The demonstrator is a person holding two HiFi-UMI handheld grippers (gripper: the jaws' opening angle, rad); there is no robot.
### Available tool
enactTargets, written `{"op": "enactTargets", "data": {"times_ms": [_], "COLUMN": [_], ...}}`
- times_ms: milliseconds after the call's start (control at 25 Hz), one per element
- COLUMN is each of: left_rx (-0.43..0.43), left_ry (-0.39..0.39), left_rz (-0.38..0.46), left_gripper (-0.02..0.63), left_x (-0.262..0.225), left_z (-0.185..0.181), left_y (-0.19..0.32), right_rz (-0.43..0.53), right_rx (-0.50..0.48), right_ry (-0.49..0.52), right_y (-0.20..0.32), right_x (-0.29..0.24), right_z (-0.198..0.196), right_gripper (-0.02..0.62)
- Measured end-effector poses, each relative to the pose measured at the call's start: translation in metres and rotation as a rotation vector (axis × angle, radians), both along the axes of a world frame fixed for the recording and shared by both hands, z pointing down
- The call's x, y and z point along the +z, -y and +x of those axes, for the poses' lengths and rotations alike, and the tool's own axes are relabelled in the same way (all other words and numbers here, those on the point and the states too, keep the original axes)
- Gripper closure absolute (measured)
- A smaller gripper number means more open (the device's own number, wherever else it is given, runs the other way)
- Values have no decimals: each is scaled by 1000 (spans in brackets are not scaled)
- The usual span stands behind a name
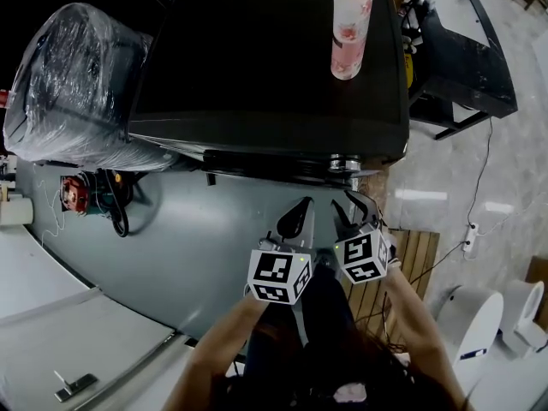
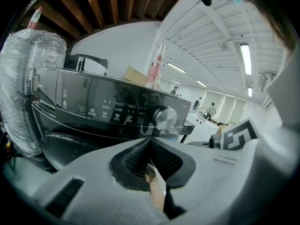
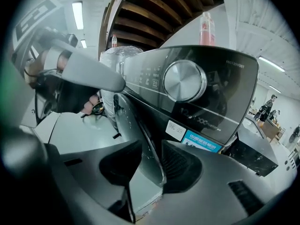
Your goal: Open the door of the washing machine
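Note:
The black washing machine stands in front of me, with its control panel and silver knob in the right gripper view. The rim of its round door runs between the jaws of my right gripper. Those jaws stand open, with a gap on the left side of the rim. In the head view the right gripper is just under the machine's front edge. My left gripper is shut on nothing, its pads meeting at the tip, and it points at the panel below the knob. It sits beside the right one.
A pink bottle stands on the machine's top. A plastic-wrapped bundle is at the machine's left, with a red tool on the grey floor below it. A wooden pallet and white appliances lie to the right.

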State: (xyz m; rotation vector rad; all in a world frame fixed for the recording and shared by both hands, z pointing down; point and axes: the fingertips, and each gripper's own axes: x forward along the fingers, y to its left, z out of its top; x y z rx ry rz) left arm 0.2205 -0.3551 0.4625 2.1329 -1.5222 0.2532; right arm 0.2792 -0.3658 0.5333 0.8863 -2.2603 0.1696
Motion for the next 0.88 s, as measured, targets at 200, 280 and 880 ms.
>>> {"op": "enactTargets", "data": {"times_ms": [200, 280, 880], "left_rx": [-13, -17, -26], "left_ry": [-3, -4, -20], "left_rz": [-20, -25, -49], "left_gripper": [594, 594, 594], "left_x": [16, 22, 59], "left_z": [-4, -5, -6], "left_y": [4, 6, 22], "right_rz": [-17, -18, -43], "right_rx": [-21, -33, -110], "right_ry": [-26, -43, -97], "right_y": [6, 8, 21], "right_x": [28, 38, 93], "right_z": [-1, -1, -2], "right_gripper": [469, 466, 454]}}
